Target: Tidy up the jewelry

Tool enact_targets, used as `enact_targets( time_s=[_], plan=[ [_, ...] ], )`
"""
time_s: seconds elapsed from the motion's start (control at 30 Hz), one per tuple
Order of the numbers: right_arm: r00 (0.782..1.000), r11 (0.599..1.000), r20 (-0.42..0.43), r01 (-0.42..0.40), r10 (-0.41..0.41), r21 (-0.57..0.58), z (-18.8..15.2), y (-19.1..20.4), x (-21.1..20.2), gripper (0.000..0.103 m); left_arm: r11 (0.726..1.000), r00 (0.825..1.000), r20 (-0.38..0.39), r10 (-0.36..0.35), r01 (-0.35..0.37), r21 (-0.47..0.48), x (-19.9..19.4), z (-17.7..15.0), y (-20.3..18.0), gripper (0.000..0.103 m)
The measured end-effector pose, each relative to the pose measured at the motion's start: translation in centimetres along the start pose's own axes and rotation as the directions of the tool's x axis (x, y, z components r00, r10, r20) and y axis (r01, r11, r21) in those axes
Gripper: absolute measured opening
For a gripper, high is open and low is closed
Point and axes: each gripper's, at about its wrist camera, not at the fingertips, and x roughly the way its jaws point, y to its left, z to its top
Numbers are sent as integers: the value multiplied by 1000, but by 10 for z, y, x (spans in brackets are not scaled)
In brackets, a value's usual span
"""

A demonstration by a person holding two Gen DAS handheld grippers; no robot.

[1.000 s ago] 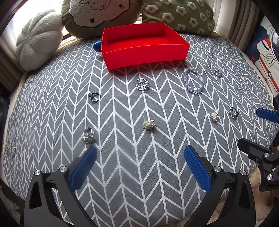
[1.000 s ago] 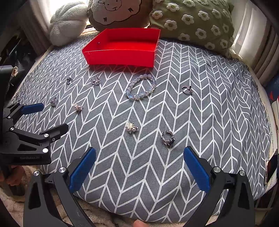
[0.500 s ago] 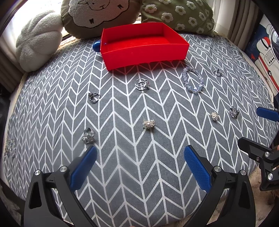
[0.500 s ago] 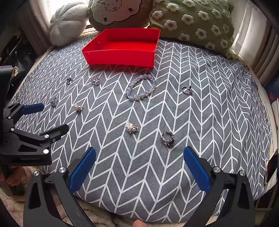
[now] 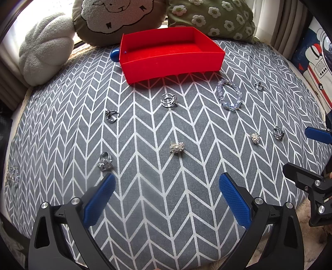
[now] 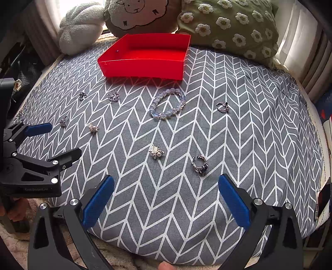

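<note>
An empty red tray (image 5: 172,68) (image 6: 143,68) stands at the far side of a grey chevron cushion (image 5: 166,197). Jewelry lies scattered in front of it: a blue bead bracelet (image 5: 228,95) (image 6: 168,103), several silver rings such as one near the tray (image 5: 169,100) and one with a dark stone (image 6: 199,165), and pearl brooches (image 5: 176,147) (image 6: 156,152). My left gripper (image 5: 166,187) is open and empty above the cushion's near edge. My right gripper (image 6: 166,187) is open and empty, close to the dark-stone ring.
A white knotted pillow (image 5: 45,56), a sheep cushion (image 5: 116,18) and a green flowered pillow (image 5: 211,18) crowd behind the tray. A small blue object (image 5: 114,54) lies by the tray's left corner. Curtains (image 6: 307,41) hang at the right.
</note>
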Motion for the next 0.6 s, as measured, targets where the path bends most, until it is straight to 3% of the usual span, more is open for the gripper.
enact_targets(
  time_s=[0.43, 0.6],
  plan=[
    [1000, 1000, -1, -5, 5, 3, 1, -1, 1, 99, 1000, 1000, 10, 17, -17, -4, -1, 1, 3, 96],
    [1000, 999, 1, -3, 3, 45, 1, -15, 10, 99, 997, 998, 6, 55, -54, -61, 9, 4, 24, 96]
  ],
)
